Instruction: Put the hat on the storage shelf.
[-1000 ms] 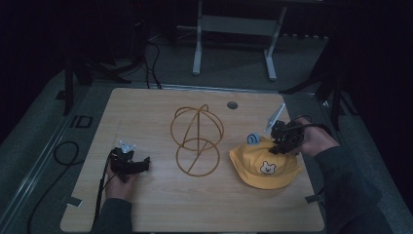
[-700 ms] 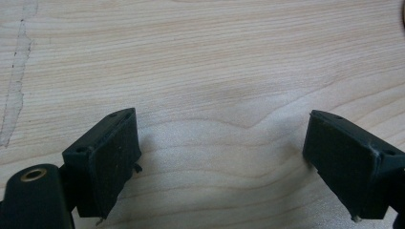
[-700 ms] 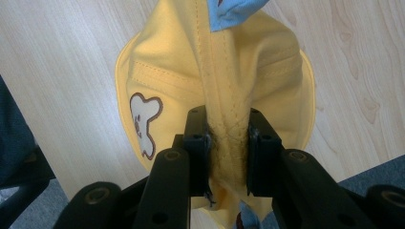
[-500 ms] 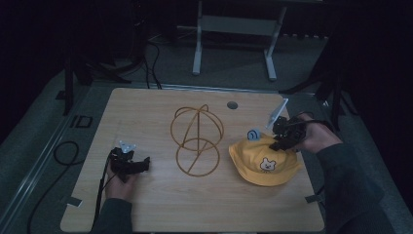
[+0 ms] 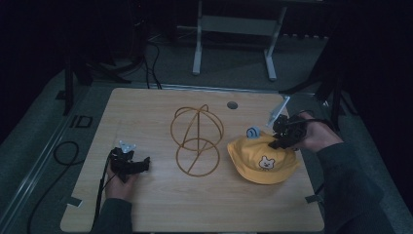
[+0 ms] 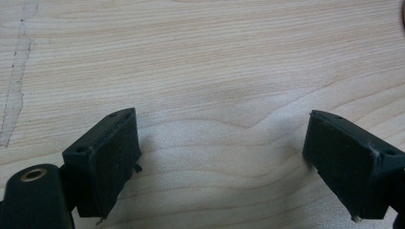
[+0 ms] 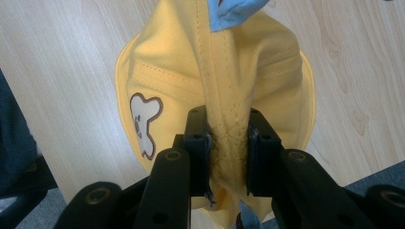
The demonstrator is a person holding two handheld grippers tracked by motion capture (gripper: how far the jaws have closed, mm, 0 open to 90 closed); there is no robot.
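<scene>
- The left gripper [image 5: 141, 164] rests low over the pale wooden table [image 5: 146, 107] near its left front, held in the person's left hand [image 5: 119, 180]. In the left gripper view its two black jaws stand wide apart with only bare wood grain between them, so it holds nothing.
- In the middle of the table stands the golden wire hat stand made of crossed hoops on a ring base [image 5: 197, 141]. It is bare, and apart from both grippers.
- Just right of the stand lies the yellow cloth bucket hat with a small bear patch and a blue tab [image 5: 263, 159]. Its brim lies on the wood, while its crown is drawn up toward the right.
- The right gripper [image 5: 279, 138] is at the hat's far right edge. In the right gripper view its jaws are pressed onto a bunched fold of the crown along a seam [image 7: 228, 143], with the bear patch [image 7: 144, 124] to the left of the pinch.
- Judged from this, the grasp on the hat is made, but the hat is not yet clear of the table. Lifting it, carrying it left and settling it over the wire stand seem to be what is left.
</scene>
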